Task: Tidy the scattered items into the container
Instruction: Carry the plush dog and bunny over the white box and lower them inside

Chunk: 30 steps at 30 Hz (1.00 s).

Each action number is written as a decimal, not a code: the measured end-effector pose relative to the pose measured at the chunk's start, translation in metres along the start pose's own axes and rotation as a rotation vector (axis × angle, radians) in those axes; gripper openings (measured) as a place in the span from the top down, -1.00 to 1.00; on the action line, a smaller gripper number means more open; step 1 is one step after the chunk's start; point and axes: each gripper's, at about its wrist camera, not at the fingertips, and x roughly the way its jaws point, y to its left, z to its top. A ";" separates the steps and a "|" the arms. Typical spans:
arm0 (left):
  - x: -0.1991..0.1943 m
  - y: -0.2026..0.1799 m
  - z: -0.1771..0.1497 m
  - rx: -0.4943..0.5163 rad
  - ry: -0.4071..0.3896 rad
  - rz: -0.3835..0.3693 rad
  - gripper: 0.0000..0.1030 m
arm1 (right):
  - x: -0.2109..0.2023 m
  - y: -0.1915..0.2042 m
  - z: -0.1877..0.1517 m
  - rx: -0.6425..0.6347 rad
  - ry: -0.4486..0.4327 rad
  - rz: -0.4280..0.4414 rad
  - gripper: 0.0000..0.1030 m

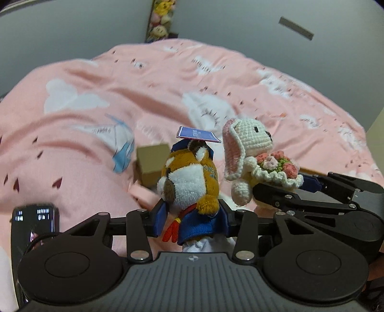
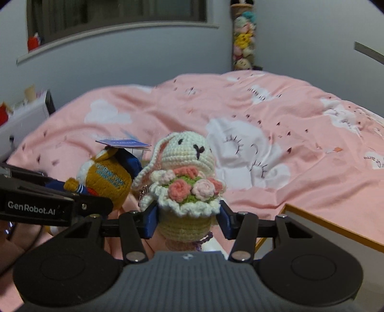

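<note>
My left claw (image 1: 192,216) grips the plush fox (image 1: 189,182); my right claw (image 2: 187,222) grips the crochet bunny (image 2: 184,172) above the pink bed (image 2: 264,120).

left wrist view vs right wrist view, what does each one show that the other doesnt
Only the left wrist view shows a small cardboard box, a blue-and-white packet and a phone. Only the right wrist view shows a window and the orange-edged container. Both show the pink bedspread, the left gripper shut on the brown plush, and the right gripper shut on the crochet bunny.
</note>
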 end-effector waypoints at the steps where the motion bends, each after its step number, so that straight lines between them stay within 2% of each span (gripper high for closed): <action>1: -0.002 -0.002 0.002 0.005 -0.010 -0.006 0.03 | -0.006 -0.001 0.001 0.016 -0.014 -0.002 -0.04; 7: -0.013 -0.022 0.008 0.048 -0.064 -0.068 0.03 | -0.039 -0.010 0.003 0.102 -0.091 -0.025 -0.04; 16: -0.010 -0.062 0.019 0.148 -0.082 -0.189 0.03 | -0.088 -0.029 -0.007 0.171 -0.180 -0.162 -0.04; 23: 0.004 -0.088 0.030 0.202 -0.056 -0.278 0.03 | -0.110 -0.051 -0.025 0.250 -0.193 -0.262 -0.04; 30: 0.025 -0.107 0.040 0.259 0.006 -0.355 0.03 | -0.112 -0.071 -0.043 0.333 -0.152 -0.329 -0.04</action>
